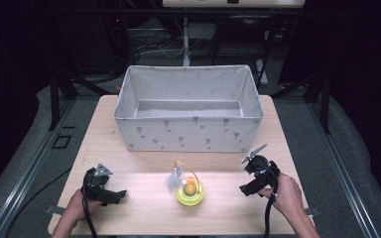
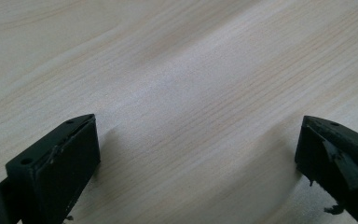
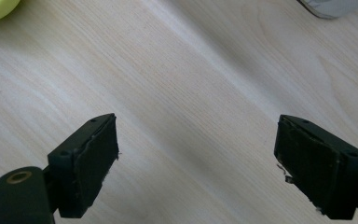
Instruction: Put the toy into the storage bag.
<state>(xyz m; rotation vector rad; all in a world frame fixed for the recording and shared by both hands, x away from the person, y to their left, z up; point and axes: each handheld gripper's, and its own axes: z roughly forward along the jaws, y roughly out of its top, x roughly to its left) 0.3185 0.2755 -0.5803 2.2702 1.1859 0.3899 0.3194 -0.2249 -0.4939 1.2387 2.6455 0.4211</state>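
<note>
Room dim; table (image 1: 129,198) lit from above w/ pale glare band; gripper views soft, slightly blurred.

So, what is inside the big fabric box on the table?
The fabric box looks empty: the high view shows bare inner walls and the far part of its floor. The near wall hides the front strip of the floor.

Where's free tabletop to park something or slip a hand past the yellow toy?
Free: bare wood between the left tongs and the yellow toy, and the strip between toy and fabric bin. The bin's inside also looks bare. Tighter: toy to right tongs, and the table margins beside the bin.
</note>
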